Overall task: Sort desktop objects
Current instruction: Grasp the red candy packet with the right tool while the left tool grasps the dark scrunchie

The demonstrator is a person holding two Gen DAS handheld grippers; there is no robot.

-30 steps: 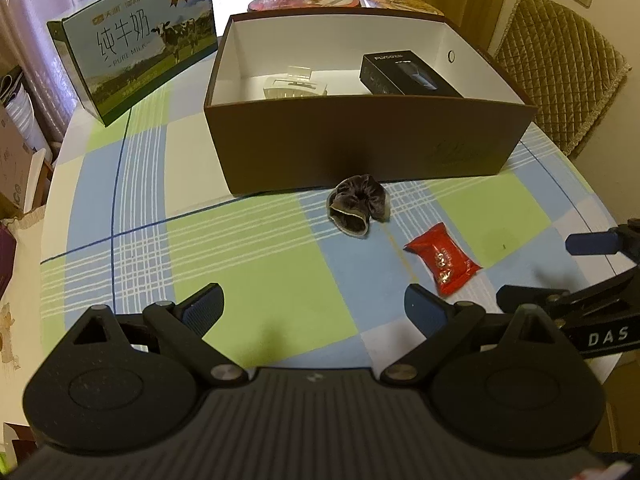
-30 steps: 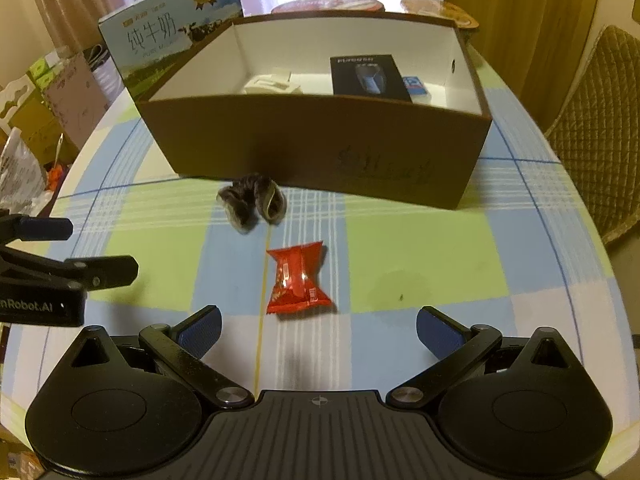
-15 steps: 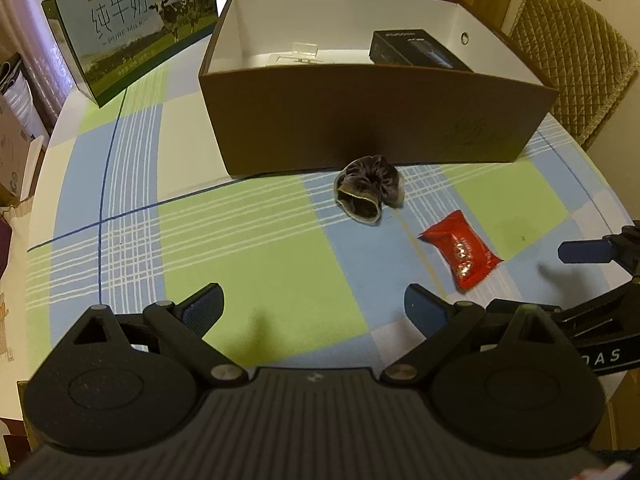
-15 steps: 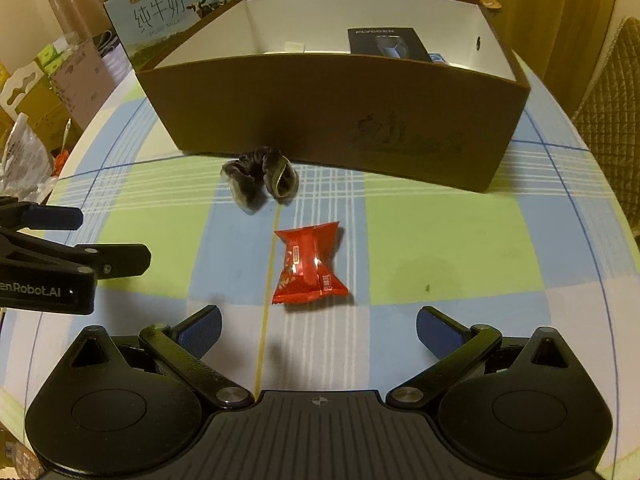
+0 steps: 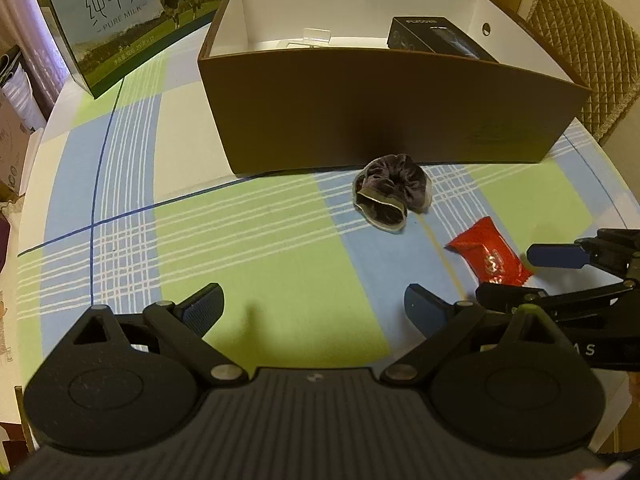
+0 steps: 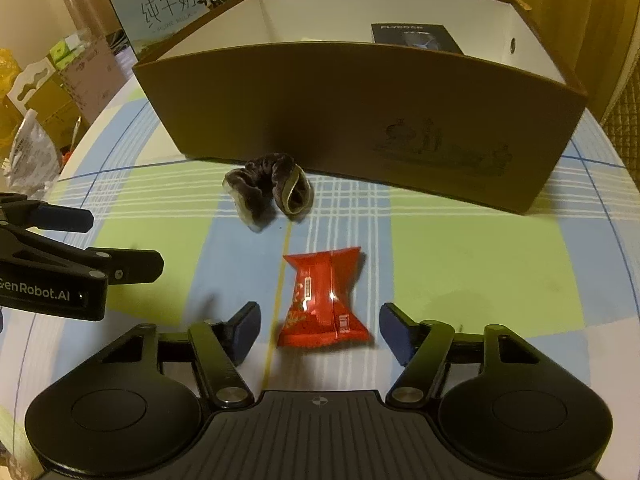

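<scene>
Right gripper (image 6: pixel 319 330) spread wide, fingers (image 6: pixel 244 330) low over the cloth on either side of the red packet (image 6: pixel 322 300), pads clear of the wrapper, nothing gripped. The packet lies flat between them, its near end level with the tips, its far end pointing to 12 o'clock. Past it, at 11 o'clock, the scrunchie (image 6: pixel 269 189) sits crumpled on the checked cloth (image 6: pixel 460 256), close against the brown box (image 6: pixel 360 120). Left gripper (image 5: pixel 314 308) also wide open, empty, hovering over bare green and blue checks; in its view the scrunchie (image 5: pixel 390 192) is at 1 o'clock and the packet (image 5: pixel 488 254) at 3 o'clock, framed by the right gripper's fingers. The box (image 5: pixel 380 116) stands open at 12 o'clock, white inside, with a black carton (image 5: pixel 436 38) at its right end and a small clear item (image 5: pixel 316 36) nearer the left. A milk carton (image 5: pixel 128 20) stands at 10 o'clock beyond it; a quilted chair (image 5: pixel 592 52) at 2 o'clock.
</scene>
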